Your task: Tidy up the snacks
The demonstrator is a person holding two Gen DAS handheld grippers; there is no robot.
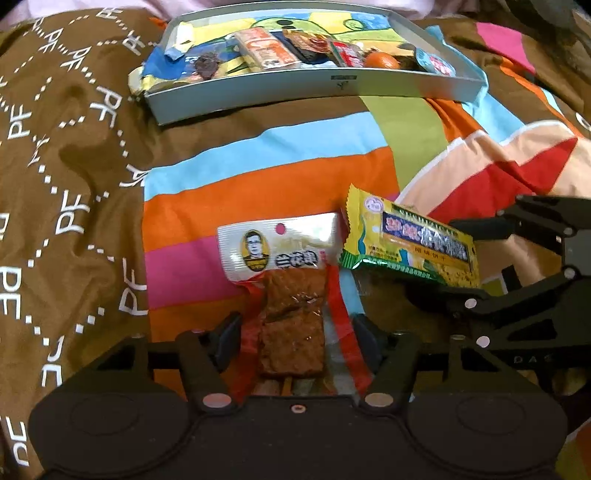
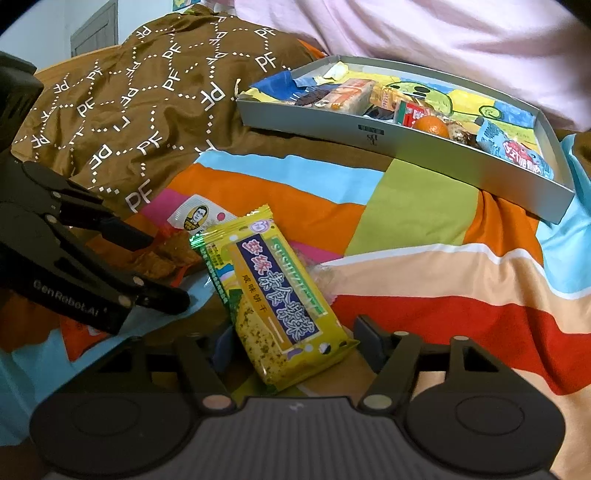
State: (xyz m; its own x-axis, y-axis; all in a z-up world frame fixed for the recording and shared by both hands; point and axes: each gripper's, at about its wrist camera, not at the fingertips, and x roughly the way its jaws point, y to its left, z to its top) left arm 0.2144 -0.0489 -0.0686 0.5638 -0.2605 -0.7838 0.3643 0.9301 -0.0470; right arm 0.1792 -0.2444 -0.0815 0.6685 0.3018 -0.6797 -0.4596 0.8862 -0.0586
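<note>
A dried-tofu pack (image 1: 291,295) with a white label and red edges lies on the striped quilt, and my left gripper (image 1: 295,332) is shut on its lower end, both pads against the wrapper's sides. In the right wrist view the left gripper (image 2: 159,266) comes in from the left around the same pack (image 2: 192,216). A yellow biscuit pack (image 2: 280,295) sits slanted in my right gripper (image 2: 295,339), which is shut on it; its left finger is partly hidden behind the wrapper. In the left wrist view the right gripper (image 1: 432,258) holds that pack (image 1: 413,243) just right of the tofu pack.
A grey shallow tray (image 1: 332,85) (image 2: 406,147) stands farther back on the quilt, holding several snack packs and an orange (image 1: 382,61) (image 2: 430,125). A rumpled brown cover (image 1: 74,147) printed with letters lies to the left. Pink fabric (image 2: 424,33) rises behind the tray.
</note>
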